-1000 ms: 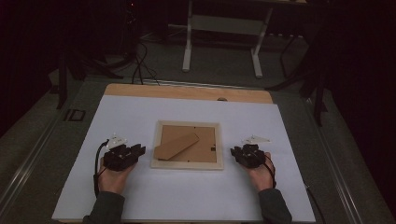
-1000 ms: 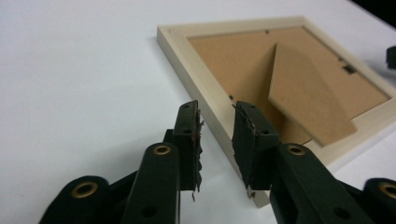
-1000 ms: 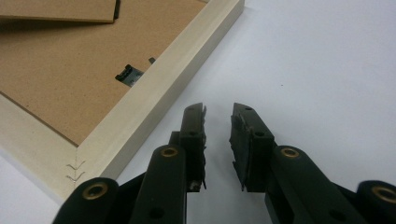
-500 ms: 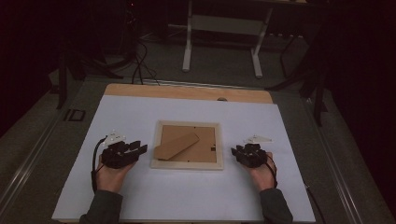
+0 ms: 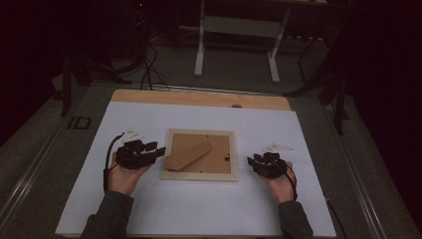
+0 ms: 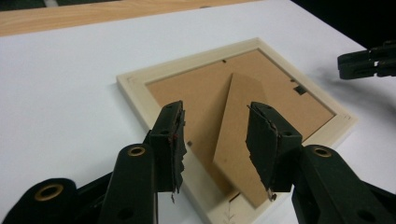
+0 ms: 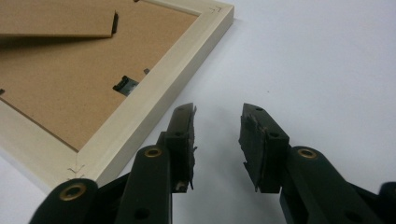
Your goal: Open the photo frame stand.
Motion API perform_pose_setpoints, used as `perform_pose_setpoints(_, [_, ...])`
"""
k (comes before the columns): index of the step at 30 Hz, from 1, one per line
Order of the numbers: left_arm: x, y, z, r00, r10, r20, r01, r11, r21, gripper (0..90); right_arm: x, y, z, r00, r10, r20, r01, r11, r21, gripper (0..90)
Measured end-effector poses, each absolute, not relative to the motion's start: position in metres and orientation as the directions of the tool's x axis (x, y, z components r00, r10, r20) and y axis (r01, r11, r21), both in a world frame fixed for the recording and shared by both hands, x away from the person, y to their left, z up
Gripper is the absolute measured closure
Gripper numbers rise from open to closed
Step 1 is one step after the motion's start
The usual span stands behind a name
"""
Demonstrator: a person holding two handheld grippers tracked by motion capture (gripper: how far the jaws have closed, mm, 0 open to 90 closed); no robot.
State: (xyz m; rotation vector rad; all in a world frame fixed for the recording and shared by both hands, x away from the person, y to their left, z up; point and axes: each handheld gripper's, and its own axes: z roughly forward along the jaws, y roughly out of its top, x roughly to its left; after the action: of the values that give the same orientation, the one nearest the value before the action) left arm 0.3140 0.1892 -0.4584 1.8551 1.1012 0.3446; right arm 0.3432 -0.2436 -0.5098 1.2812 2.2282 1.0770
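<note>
Face-down picture frame [image 5: 200,155] lies between both spread-jawed, empty grippers, left gripper [image 6: 215,140] over its corner, right gripper [image 7: 217,140] just beside its edge, apparently poised to grasp

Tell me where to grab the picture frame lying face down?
Probably grip the picture frame by its pale wooden rim, coming from its left edge. It lies flat, so only the raised rim offers a hold, and the open left gripper already faces that edge.

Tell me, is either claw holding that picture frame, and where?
No. Both the left claw and right claw are open and empty beside the picture frame.
</note>
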Motion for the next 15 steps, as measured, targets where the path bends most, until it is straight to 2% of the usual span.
perform_pose_setpoints(15, [0.334,0.174,-0.458,0.601,0.767,-0.223,0.563,-0.209,0.800,53.9,0.342,-0.241,-0.510,-0.535,0.842,0.061,0.577,0.312,0.755,61.1])
